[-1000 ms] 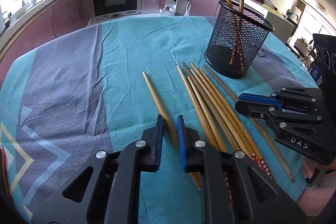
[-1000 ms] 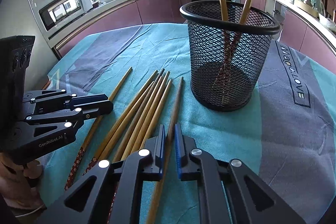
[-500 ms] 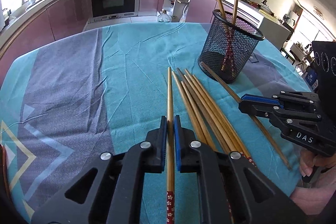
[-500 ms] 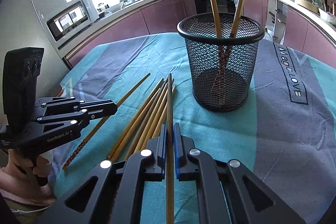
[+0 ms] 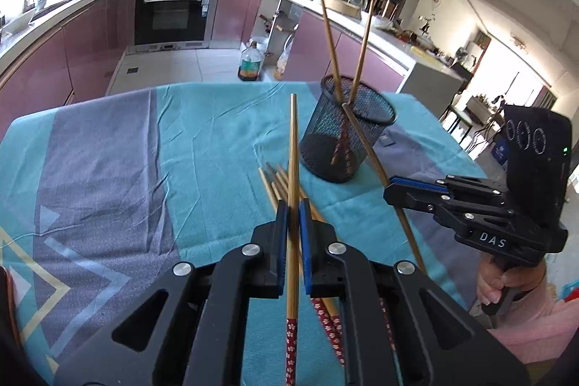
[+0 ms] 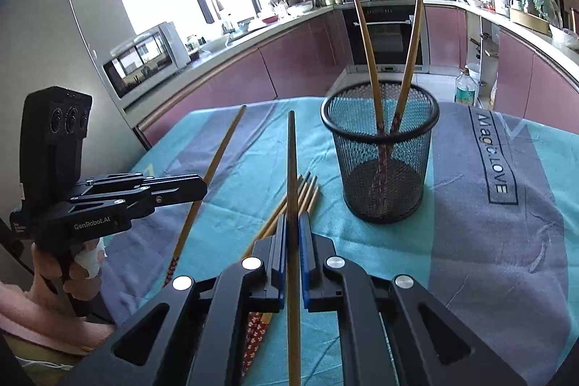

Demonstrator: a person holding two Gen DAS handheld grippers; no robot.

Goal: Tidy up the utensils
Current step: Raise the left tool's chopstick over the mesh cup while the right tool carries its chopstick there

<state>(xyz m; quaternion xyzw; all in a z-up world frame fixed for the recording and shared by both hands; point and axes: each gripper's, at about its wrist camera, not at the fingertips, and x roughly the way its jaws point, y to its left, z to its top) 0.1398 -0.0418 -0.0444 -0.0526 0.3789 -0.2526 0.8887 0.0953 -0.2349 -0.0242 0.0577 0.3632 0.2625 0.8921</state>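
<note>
My left gripper (image 5: 293, 205) is shut on a bamboo chopstick (image 5: 294, 140), held clear of the cloth with its tip pointing away. The right gripper (image 5: 390, 191) appears at the right of the left wrist view, shut on another chopstick (image 5: 365, 143). In the right wrist view, the right gripper (image 6: 294, 221) clamps its chopstick (image 6: 291, 154), and the left gripper (image 6: 201, 187) holds its chopstick (image 6: 222, 147) at the left. A black mesh holder (image 6: 380, 169) (image 5: 347, 147) stands ahead with two chopsticks upright in it. Several loose chopsticks (image 6: 305, 192) (image 5: 275, 181) lie on the cloth below the grippers.
A teal and grey tablecloth (image 5: 108, 169) covers the round table. A person's hand (image 6: 83, 263) grips the left tool's handle. Beyond the far table edge are pink kitchen cabinets, an oven (image 5: 173, 13) and a bottle (image 5: 249, 64) on the floor.
Both grippers closed, each on one chopstick, and rose with them off the cloth. The holder and the loose pile now look lower and farther away.
</note>
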